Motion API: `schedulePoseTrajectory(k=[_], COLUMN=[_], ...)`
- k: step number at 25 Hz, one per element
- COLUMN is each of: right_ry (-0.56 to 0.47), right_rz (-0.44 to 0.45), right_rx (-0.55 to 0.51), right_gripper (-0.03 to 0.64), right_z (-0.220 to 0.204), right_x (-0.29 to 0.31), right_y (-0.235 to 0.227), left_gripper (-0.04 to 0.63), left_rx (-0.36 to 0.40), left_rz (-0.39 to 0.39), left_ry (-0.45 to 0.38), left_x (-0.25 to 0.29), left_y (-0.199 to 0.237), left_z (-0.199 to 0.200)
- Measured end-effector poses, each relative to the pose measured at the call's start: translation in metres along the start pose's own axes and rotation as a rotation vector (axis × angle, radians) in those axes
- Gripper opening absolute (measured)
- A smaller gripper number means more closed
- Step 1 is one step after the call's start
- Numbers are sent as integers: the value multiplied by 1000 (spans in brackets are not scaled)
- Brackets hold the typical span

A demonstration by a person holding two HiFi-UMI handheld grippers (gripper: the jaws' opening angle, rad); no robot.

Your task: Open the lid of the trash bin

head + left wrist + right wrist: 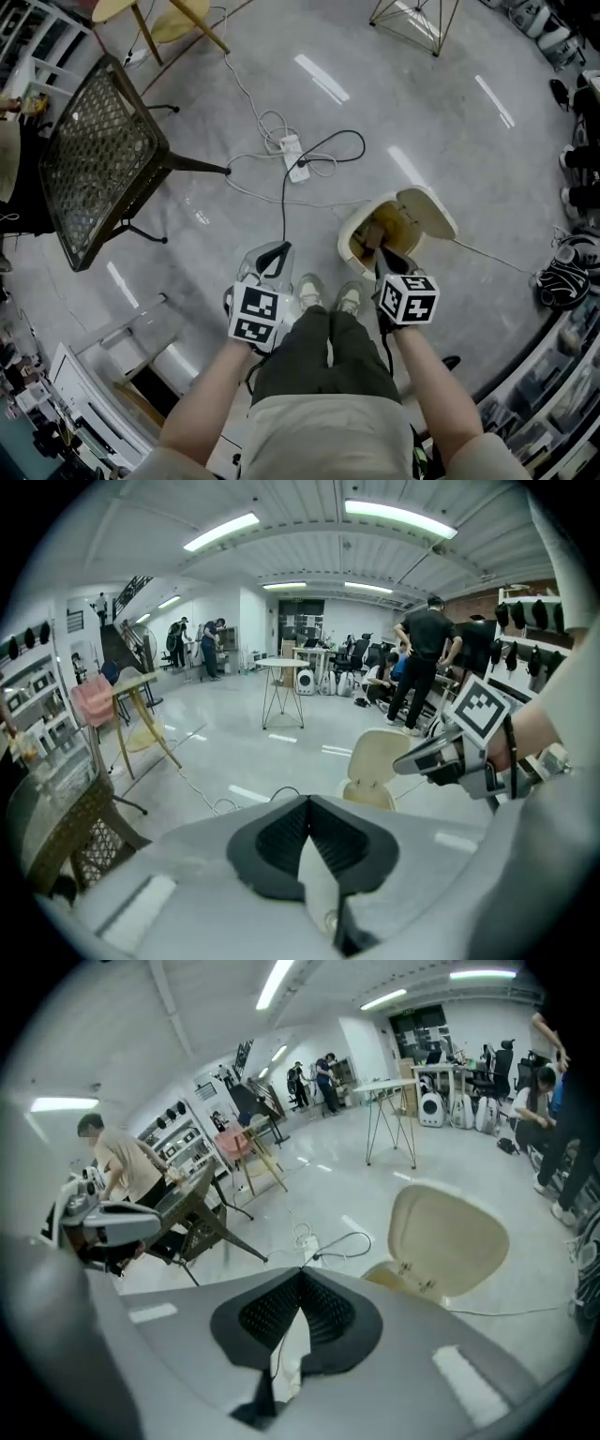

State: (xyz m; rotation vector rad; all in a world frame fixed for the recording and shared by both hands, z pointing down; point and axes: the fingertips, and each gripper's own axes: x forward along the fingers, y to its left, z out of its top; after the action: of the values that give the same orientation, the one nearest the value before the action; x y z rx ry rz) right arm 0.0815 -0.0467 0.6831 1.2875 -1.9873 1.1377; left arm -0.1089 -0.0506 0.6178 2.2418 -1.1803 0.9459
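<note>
A small cream trash bin [352, 246] stands on the grey floor just ahead of my feet, with its lid [427, 214] swung up and back on its hinge so the inside shows. My right gripper [386, 257] hovers over the bin's near rim, jaws shut and holding nothing. My left gripper [276, 253] hangs to the left of the bin, apart from it, also shut and empty. The left gripper view shows the raised lid [379, 756] with the right gripper beside it. In the right gripper view the lid [448, 1239] stands upright behind the bin [396, 1281].
A white power strip [292, 156] with looped cables lies on the floor ahead. A dark wicker-top table [98, 155] stands at the left, a wire stand [412, 19] at the far side. Shelves and a dark bag [562, 281] line the right edge. Several people stand in the background.
</note>
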Motion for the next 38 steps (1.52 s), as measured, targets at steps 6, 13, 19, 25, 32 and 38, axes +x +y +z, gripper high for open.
schedulePoseTrajectory(k=[6,13,19,25,32,38], right_ry=[-181,-364,-497,-618,-726,-771], right_rz=[68,160,206,232,236,165], right_rx=[-47,-162,-299,-383,-458,-533], right_gripper=[3,3,3,3,3,3], right_z=[91,156,189,207,219,222], right_x=[-90,-201,-286,-360,-423,-437], right_y=[48,111,151,181,204,211], left_gripper=[2,2,2,2,2,2], left_rx=[46,111,198,238,253,236], left_rz=[26,56,70,83,85,72], left_ry=[-112,-250,-397,-526,-618,-621], left_x=[-50,-121,-194,-261,-312,-322], left_y=[-1,-25,-52,-74,-97,-103], left_z=[85,166,228,272,297,293])
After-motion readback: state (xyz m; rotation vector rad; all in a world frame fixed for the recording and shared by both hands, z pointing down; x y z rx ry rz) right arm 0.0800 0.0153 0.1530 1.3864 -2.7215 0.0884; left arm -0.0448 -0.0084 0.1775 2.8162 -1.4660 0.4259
